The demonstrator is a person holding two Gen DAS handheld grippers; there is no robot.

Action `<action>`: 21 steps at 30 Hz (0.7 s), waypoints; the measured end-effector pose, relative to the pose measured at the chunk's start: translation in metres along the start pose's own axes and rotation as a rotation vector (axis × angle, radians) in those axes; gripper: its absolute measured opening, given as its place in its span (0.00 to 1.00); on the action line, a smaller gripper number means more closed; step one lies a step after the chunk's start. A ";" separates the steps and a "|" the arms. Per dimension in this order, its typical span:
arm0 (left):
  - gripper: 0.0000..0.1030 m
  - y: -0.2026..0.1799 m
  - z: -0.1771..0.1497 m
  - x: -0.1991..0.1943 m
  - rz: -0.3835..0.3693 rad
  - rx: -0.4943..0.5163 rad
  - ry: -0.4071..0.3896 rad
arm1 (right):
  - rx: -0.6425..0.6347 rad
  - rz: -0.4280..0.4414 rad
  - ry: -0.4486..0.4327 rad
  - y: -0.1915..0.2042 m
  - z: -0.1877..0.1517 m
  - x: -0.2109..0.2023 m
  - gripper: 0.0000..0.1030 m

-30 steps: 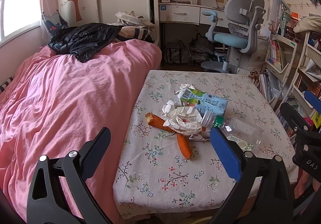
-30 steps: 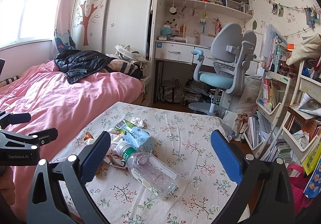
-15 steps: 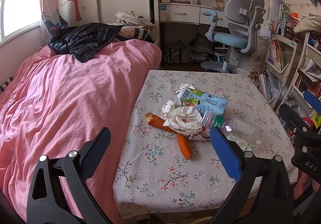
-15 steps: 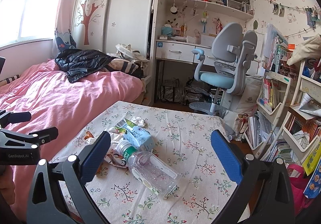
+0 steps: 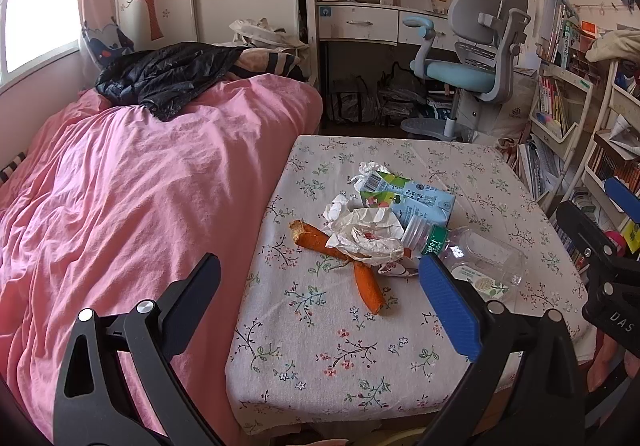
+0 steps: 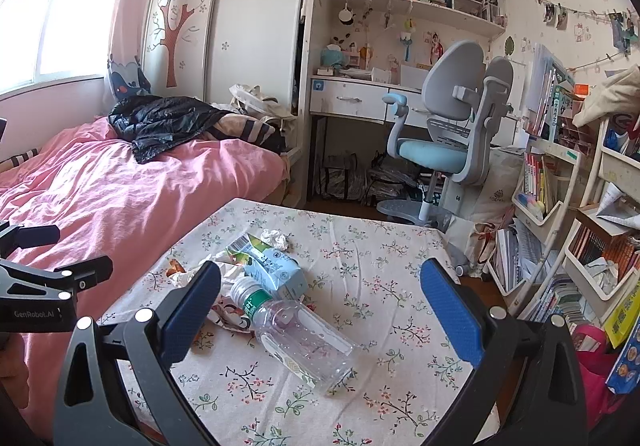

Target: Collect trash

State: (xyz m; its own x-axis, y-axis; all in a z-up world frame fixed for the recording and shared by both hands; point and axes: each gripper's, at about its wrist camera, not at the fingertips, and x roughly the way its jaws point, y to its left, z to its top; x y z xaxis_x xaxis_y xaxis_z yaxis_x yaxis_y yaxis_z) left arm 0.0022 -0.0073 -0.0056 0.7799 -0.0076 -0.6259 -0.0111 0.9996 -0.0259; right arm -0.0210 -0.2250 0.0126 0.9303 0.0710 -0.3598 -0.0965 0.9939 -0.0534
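Note:
Trash lies in a heap on the floral-cloth table (image 5: 352,358) (image 6: 404,246): a clear plastic bottle (image 5: 476,258) (image 6: 300,334) on its side, a blue and green drink carton (image 5: 416,198) (image 6: 272,266), crumpled white paper (image 5: 368,234) (image 6: 276,239) and orange peel strips (image 5: 360,274). My left gripper (image 5: 320,306) hangs open above the table's near edge, short of the heap. My right gripper (image 6: 320,306) is open above the bottle, holding nothing. Each gripper shows at the edge of the other's view.
A bed with a pink cover (image 5: 132,206) butts against the table's left side, a black jacket (image 5: 168,74) on it. A grey and blue desk chair (image 6: 452,142) stands beyond the table. Bookshelves (image 6: 560,214) crowd the right.

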 end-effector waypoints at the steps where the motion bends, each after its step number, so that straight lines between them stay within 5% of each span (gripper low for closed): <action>1: 0.93 0.000 0.000 0.001 0.001 0.001 0.000 | -0.002 0.000 0.000 0.000 0.000 0.000 0.93; 21: 0.93 -0.014 -0.006 0.008 0.028 0.064 0.029 | -0.004 0.021 0.036 -0.004 0.003 0.005 0.93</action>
State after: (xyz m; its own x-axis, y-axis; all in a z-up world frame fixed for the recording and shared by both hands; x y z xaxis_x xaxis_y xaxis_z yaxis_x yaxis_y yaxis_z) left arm 0.0053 -0.0212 -0.0147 0.7613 0.0201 -0.6481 0.0081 0.9991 0.0406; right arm -0.0151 -0.2282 0.0137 0.9147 0.0884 -0.3943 -0.1173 0.9919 -0.0497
